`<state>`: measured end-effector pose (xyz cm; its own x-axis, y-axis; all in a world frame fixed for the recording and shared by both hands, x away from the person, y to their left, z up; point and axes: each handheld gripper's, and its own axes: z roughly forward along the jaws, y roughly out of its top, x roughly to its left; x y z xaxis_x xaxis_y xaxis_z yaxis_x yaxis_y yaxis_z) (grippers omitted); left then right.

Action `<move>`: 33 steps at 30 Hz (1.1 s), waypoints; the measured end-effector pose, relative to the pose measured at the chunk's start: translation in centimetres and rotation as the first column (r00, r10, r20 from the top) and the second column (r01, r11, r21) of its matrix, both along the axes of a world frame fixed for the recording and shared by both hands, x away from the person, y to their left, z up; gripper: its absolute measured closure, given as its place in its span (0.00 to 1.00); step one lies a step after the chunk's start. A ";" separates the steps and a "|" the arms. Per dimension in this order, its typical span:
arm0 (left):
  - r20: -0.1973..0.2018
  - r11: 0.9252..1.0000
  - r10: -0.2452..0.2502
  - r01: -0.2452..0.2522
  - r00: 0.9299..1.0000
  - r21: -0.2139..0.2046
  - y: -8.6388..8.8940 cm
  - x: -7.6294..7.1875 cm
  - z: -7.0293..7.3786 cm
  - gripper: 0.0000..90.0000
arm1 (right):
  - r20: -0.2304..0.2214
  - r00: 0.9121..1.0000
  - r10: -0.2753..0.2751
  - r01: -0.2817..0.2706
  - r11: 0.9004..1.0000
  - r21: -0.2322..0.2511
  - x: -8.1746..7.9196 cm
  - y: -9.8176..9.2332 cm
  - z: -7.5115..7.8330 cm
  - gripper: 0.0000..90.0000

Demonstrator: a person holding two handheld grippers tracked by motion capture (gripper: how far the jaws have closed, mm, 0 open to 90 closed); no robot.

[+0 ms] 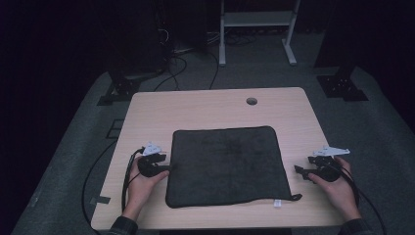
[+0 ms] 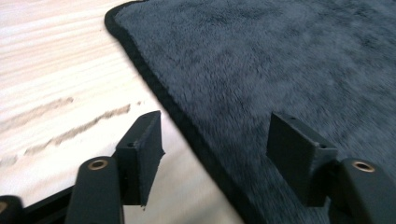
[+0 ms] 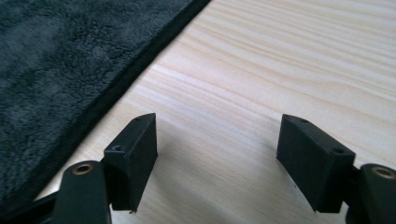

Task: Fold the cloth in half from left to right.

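a dark grey towel [image 1: 226, 166] lies flat in the middle of the pale wooden desk [image 1: 205, 105], spread out nearly square, its near edge close to the person's side and a small white tag at its near right corner. the left gripper [image 1: 168, 167] sits right at the towel's left edge, about halfway along it; in the left gripper view its fingers [image 2: 142, 149] stand apart and straddle the black hem, one over bare wood, the other over the pile, nothing pinched. the right gripper [image 1: 299, 171] is a little off the towel's right edge, and in the right gripper view its fingers [image 3: 135, 154] are also apart over bare wood, with the hem off to one side. so the cloth lies between the two hands, and the left one looks nearer to a hold; the right has a short gap to close first, i'd say.
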<state>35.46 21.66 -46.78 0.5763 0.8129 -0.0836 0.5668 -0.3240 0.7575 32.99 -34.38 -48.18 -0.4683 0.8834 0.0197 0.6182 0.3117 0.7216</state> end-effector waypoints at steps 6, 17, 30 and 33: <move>-0.010 0.999 0.012 -0.011 1.000 0.051 -1.3 0.7 -0.5 0.40 | 0.011 1.000 -0.005 0.005 1.000 0.001 -0.1 -0.2 -0.1 0.30; 0.030 0.995 0.053 -0.056 0.998 0.081 -1.8 -0.1 -0.9 0.52 | 0.040 0.999 -0.003 0.003 1.000 0.013 -0.2 -0.4 -0.4 0.29; -0.013 0.999 0.046 -0.046 0.999 -0.006 -1.6 0.3 -1.0 0.93 | 0.039 0.999 -0.002 0.002 1.000 0.014 -0.2 -0.4 -0.4 0.28; -0.040 0.998 0.054 -0.056 0.998 -0.038 -1.0 0.5 -0.9 0.93 | 0.038 0.999 0.000 0.000 1.000 0.013 -0.2 -0.4 -0.4 0.28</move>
<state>35.94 20.63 -47.68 0.5266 0.8389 -0.1378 0.6126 -0.2620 0.7457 32.79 -34.77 -48.62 -0.4690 0.8831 0.0136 0.5906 0.3022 0.7482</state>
